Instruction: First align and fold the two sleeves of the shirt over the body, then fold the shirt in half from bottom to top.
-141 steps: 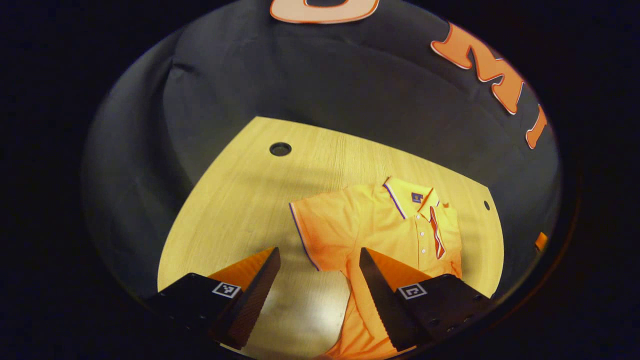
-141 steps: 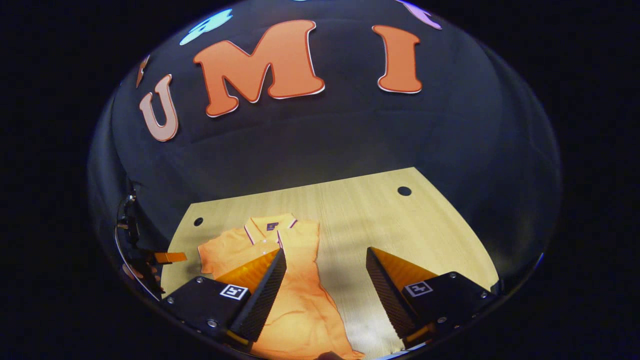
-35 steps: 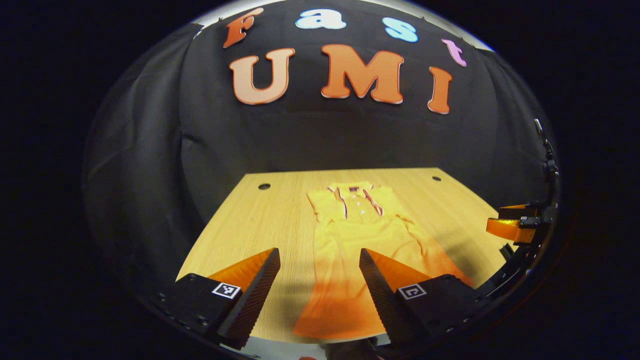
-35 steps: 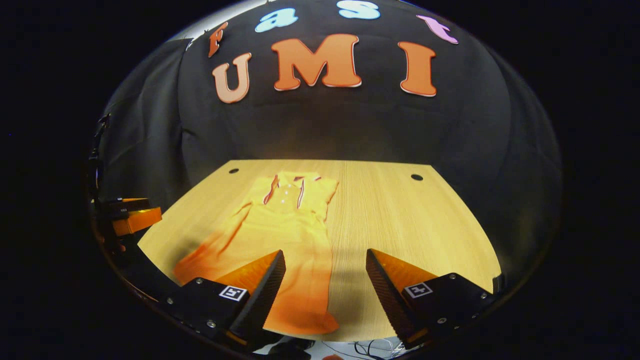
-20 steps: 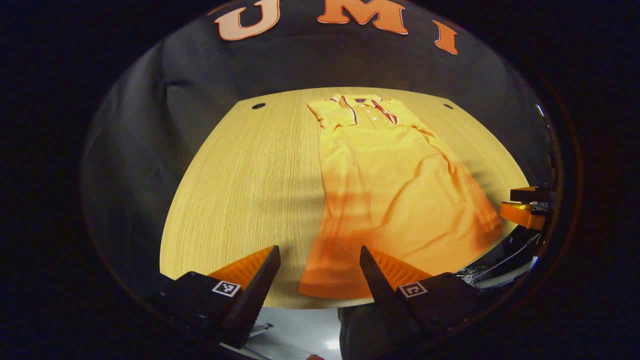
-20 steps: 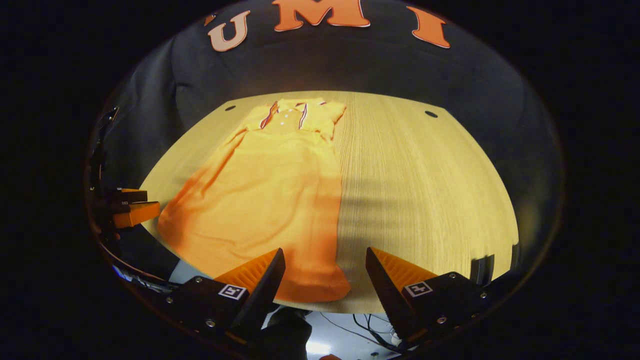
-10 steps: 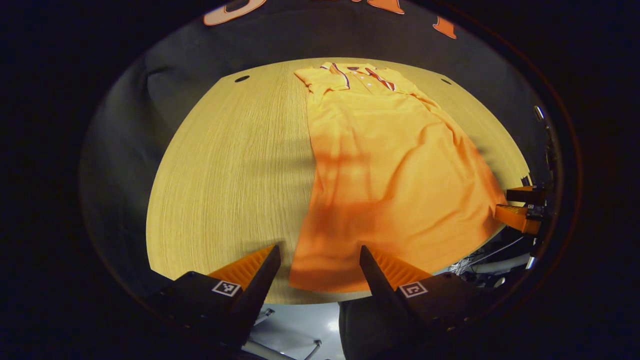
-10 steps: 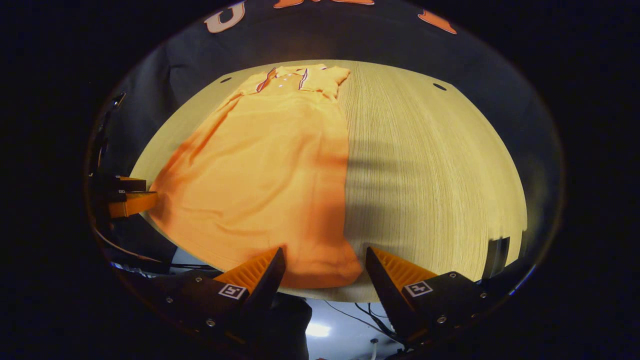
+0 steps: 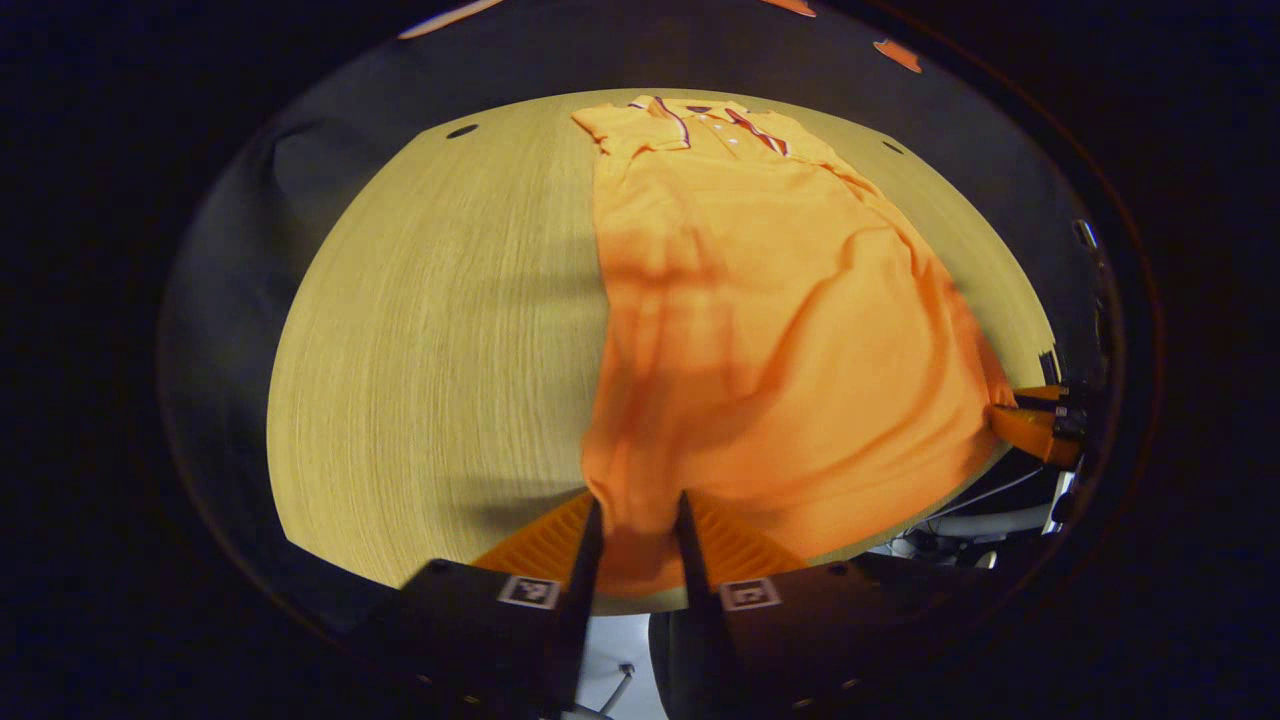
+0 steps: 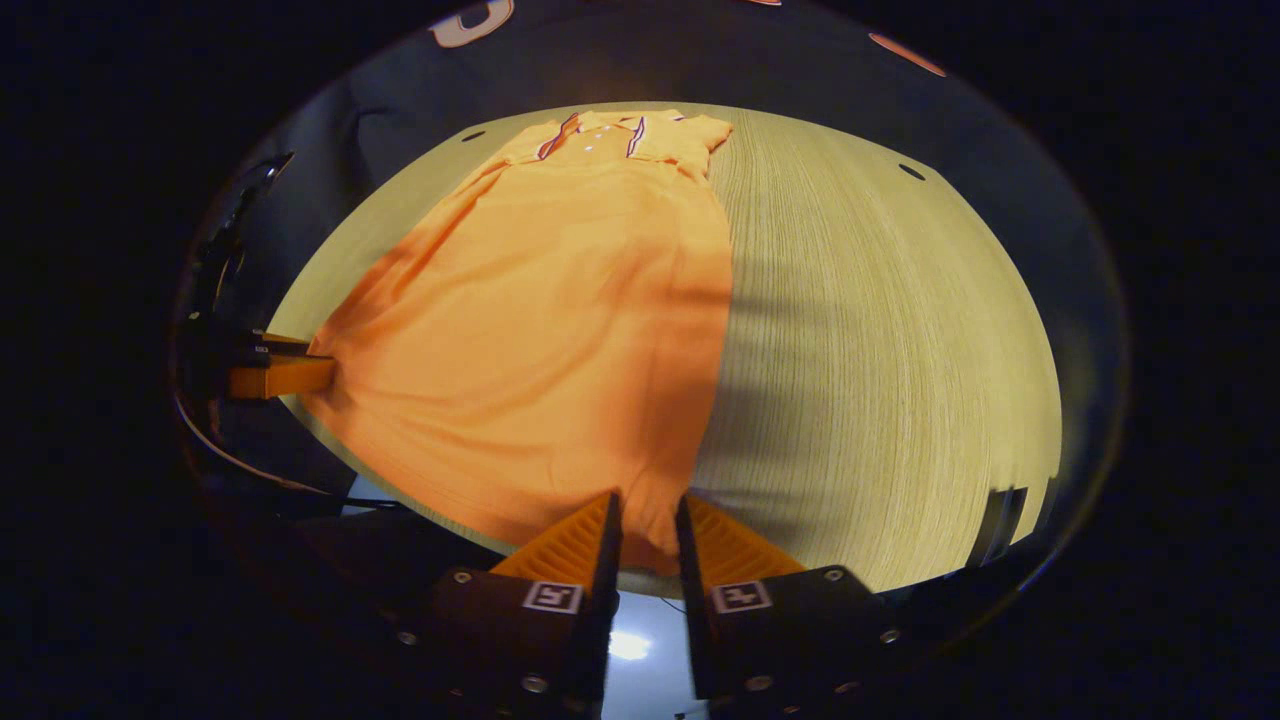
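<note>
A wooden table point(image 9: 420, 330) is covered lengthwise by the orange shirt point(image 9: 760, 320), collar at the far end. Its near hem corners are pinched by the nearly closed left gripper point(image 9: 636, 520) and right gripper point(image 10: 648, 520).

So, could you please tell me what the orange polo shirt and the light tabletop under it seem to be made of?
Orange polo shirt: soft matte knit, probably cotton; it drapes in loose folds. Light tabletop: wood or wood-look laminate with fine straight grain lines and a smooth, low sheen.
</note>
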`<state>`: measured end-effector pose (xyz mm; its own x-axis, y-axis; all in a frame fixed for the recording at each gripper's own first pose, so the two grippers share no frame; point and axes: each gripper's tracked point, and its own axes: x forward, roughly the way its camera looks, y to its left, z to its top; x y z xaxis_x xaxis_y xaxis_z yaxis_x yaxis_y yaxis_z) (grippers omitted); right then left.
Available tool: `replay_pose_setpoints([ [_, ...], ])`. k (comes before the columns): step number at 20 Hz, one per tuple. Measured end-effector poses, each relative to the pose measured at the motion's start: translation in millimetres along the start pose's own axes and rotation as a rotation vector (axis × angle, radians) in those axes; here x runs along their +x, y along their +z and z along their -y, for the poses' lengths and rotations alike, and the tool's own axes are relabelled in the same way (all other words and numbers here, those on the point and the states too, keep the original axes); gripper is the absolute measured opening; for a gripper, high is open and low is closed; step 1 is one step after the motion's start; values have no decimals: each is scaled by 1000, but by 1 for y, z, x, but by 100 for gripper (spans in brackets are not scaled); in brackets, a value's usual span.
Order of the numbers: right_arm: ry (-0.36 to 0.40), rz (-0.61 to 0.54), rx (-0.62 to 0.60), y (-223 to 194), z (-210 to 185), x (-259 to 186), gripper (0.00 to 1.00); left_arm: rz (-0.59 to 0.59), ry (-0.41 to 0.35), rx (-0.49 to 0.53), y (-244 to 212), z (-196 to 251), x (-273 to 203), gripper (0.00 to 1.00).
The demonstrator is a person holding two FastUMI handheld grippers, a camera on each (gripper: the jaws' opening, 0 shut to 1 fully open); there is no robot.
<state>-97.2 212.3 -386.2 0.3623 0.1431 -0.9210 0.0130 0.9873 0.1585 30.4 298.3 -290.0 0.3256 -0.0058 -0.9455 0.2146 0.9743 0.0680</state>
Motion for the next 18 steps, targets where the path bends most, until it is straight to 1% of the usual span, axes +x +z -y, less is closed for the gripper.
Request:
replay_pose_setpoints([
  [1, 41, -16, 47, -2, -7, 0, 13, -23, -6, -8, -3, -1, 3, 30],
  [2, 70, -23, 80, 0, -11, 1, 13, -23, -14, -11, -3, 0, 0, 9],
  [3, 103, -29, 105, 2, -16, 2, 12, -18, -32, -29, 2, 7, 3, 10],
  [4, 125, -41, 114, 1, -20, 5, 12, -18, -59, -58, 1, 6, -1, 1],
  [5, 118, -31, 141, 7, -16, 8, 9, -29, -80, -71, 0, 7, -3, 1],
  [6, 167, -35, 155, 13, -26, 3, 5, -17, -82, -84, 3, 4, -3, 1],
  [7, 173, -11, 175, 19, -31, 0, 4, -2, -93, -89, 10, 4, -6, 1],
  [8, 199, -5, 173, 26, -36, -1, 5, 19, -101, -109, 17, 3, -11, 1],
  [10, 230, 49, 177, 45, -38, -9, 5, 55, -118, -134, 31, 0, -21, 1],
  [11, 251, 72, 179, 55, -41, -13, 4, 77, -121, -135, 40, -2, -27, 1],
  [15, 284, 128, 175, 85, -40, -21, 4, 164, -128, -114, 83, -2, -46, 1],
  [18, 323, 175, 203, 110, -44, -27, 4, 231, -159, -106, 117, 7, -61, 1],
])
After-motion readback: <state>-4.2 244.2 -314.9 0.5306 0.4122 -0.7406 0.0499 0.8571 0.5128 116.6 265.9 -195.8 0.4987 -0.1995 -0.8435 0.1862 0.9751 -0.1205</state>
